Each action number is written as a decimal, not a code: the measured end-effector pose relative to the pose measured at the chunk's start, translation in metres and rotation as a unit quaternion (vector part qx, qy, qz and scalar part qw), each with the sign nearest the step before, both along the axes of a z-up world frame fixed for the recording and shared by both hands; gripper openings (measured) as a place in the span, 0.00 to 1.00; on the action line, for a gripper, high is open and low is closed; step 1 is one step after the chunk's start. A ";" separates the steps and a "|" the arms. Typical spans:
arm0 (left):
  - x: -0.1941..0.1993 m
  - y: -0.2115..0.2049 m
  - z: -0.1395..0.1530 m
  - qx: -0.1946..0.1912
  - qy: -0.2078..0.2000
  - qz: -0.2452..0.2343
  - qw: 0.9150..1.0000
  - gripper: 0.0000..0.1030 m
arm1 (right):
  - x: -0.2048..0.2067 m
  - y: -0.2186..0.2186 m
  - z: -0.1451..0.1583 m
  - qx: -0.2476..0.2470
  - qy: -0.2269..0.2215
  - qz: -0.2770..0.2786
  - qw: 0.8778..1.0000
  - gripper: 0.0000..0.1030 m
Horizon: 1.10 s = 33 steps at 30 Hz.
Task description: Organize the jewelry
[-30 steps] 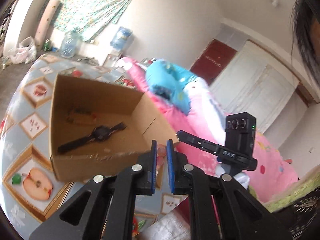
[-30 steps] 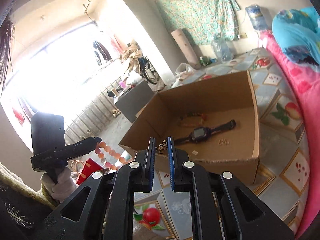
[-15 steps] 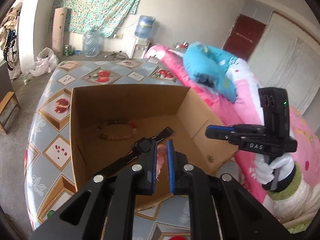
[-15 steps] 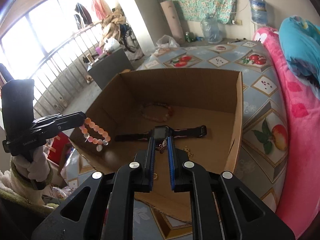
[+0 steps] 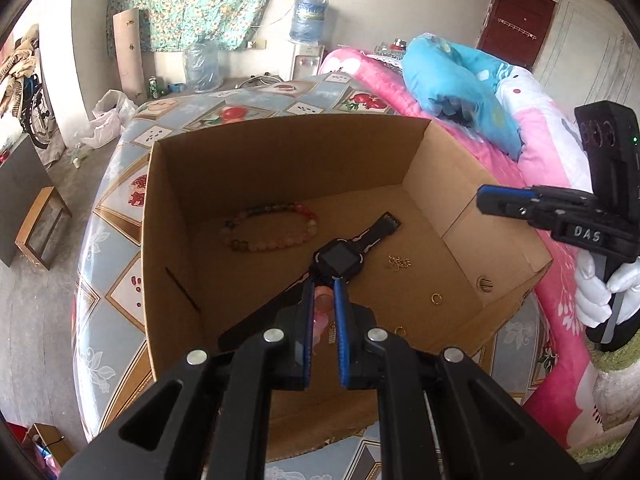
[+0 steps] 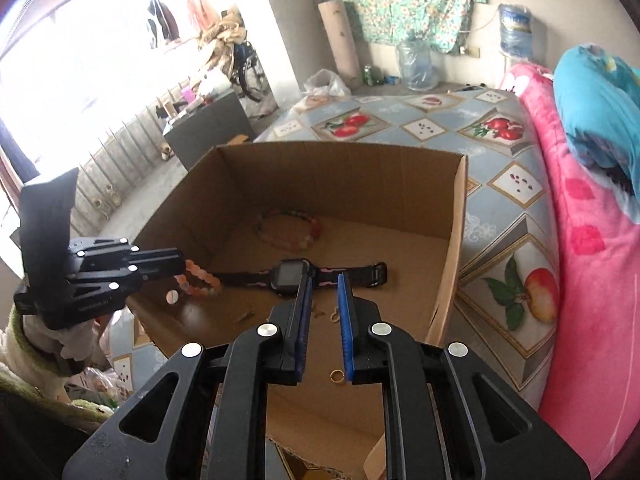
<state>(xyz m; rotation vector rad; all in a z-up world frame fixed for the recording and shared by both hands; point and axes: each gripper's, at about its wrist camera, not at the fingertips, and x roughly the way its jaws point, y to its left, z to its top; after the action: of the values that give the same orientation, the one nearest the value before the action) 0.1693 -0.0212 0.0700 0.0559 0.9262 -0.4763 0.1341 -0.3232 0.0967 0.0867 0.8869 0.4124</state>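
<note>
An open cardboard box (image 5: 288, 148) (image 6: 340, 160) sits on a fruit-print cloth. Inside lie a black watch (image 5: 340, 258) (image 6: 292, 274), a beaded bracelet (image 5: 272, 230) (image 6: 288, 230), a small gold chain piece (image 5: 398, 262), gold rings (image 5: 437, 299) (image 6: 337, 376) and a small brass pendant (image 6: 245, 315). My left gripper (image 5: 322, 290) (image 6: 180, 266) is shut on a pink bead bracelet (image 5: 323, 312) (image 6: 200, 278) over the box's left wall. My right gripper (image 6: 323, 284) (image 5: 486, 200) is open and empty over the box's near right.
A pink blanket (image 6: 592, 280) and a blue pillow (image 5: 452, 80) lie to the right of the box. Water bottles (image 5: 200, 66), a rolled mat (image 5: 128, 52) and a small stool (image 5: 40, 224) stand on the floor behind and to the left.
My right gripper has opened and the small brass pendant it held now lies on the box floor. Both grippers have moved in over the box; the left still holds the pink bracelet.
</note>
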 end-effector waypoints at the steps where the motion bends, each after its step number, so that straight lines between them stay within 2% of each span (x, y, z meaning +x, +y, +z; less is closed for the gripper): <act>1: 0.000 -0.001 0.000 0.004 0.001 -0.001 1.000 0.09 | -0.003 -0.004 0.003 0.010 -0.006 -0.005 1.000 0.14; 9: 0.004 -0.008 -0.011 0.038 0.013 -0.001 0.999 0.09 | -0.027 -0.033 0.007 0.070 -0.019 -0.061 0.996 0.17; 16: 0.003 -0.016 -0.018 0.094 0.004 -0.001 0.996 0.09 | -0.035 -0.042 0.006 0.095 -0.021 -0.080 0.992 0.20; 19: 0.002 -0.013 -0.020 0.089 0.014 0.009 0.996 0.12 | -0.036 -0.047 0.005 0.101 -0.022 -0.082 0.991 0.20; 20: 0.002 -0.010 -0.020 0.086 0.015 0.015 0.996 0.17 | -0.036 -0.047 0.005 0.102 -0.022 -0.083 0.991 0.21; 22: -0.002 -0.004 -0.015 0.072 0.009 0.023 0.997 0.18 | -0.037 -0.049 0.004 0.106 -0.023 -0.086 0.990 0.22; 25: -0.013 0.005 -0.003 0.053 -0.019 0.036 0.998 0.24 | -0.038 -0.052 0.001 0.111 -0.019 -0.095 0.989 0.24; 27: -0.022 0.013 0.008 0.039 -0.048 0.048 0.997 0.37 | -0.039 -0.056 -0.003 0.119 -0.014 -0.105 0.987 0.23; 30: -0.031 0.026 0.023 0.029 -0.085 0.082 0.993 0.52 | -0.041 -0.063 -0.006 0.138 -0.010 -0.120 0.983 0.25; 31: -0.032 0.031 0.026 0.026 -0.091 0.093 0.991 0.53 | -0.042 -0.064 -0.006 0.136 -0.009 -0.131 0.982 0.28; 33: -0.032 0.043 0.030 0.018 -0.092 0.123 0.988 0.63 | -0.043 -0.069 -0.010 0.140 -0.002 -0.150 0.979 0.28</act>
<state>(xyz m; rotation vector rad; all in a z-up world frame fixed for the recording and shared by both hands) 0.1370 0.0215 0.0999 0.0189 0.7476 -0.2213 0.0906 -0.3922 0.0871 0.4722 0.7914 0.2522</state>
